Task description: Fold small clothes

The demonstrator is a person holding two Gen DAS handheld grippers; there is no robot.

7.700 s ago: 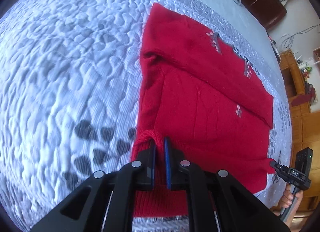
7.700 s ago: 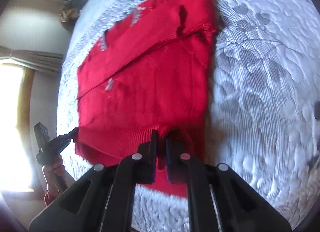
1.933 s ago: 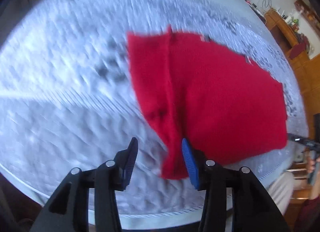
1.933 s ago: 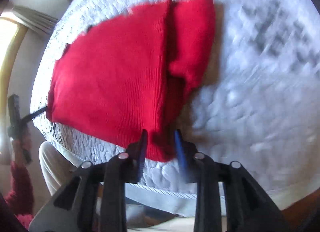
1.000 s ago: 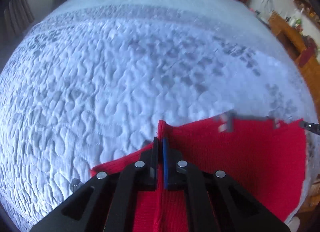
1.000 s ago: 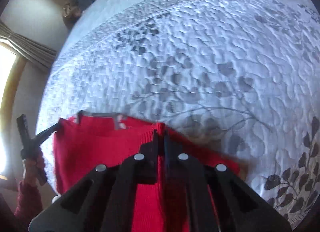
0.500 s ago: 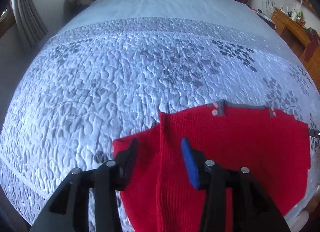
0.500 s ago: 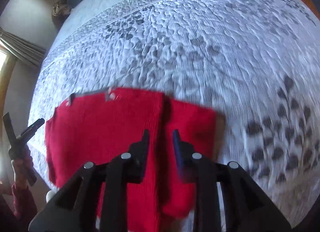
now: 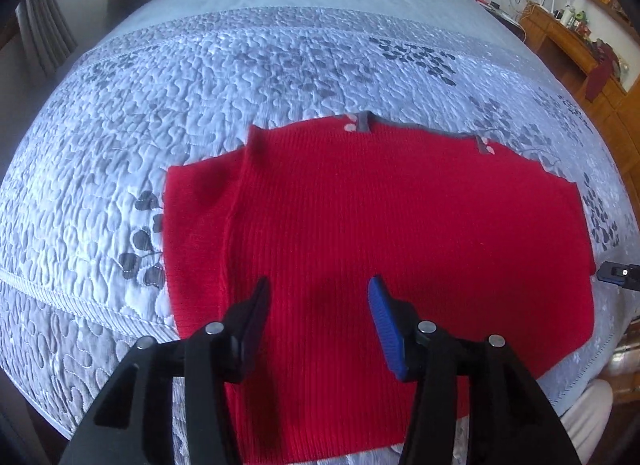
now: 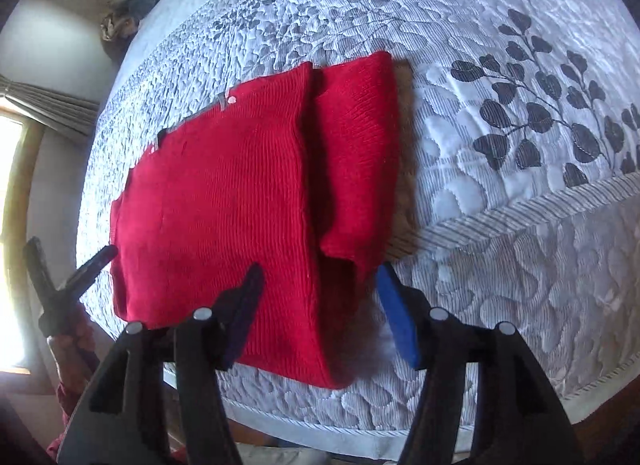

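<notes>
Sweater point(image 9: 400, 233), red knit, lies folded flat on the quilted bedspread point(image 9: 200, 77) near its front edge. My left gripper point(image 9: 316, 309) hangs above it, parted and empty; my right gripper point(image 10: 320, 293) is opening over the folded sleeve side, clear of the cloth.

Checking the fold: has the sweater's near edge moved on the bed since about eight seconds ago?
Yes. The sweater was folded away from the camera, up the quilt; trim now lies at its far edge.

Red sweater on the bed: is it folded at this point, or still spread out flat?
Folded. The red sweater lies on the quilt with one layer doubled over another: an overlapping edge runs down one side, and grey trim peeks out at the far edge.
</notes>
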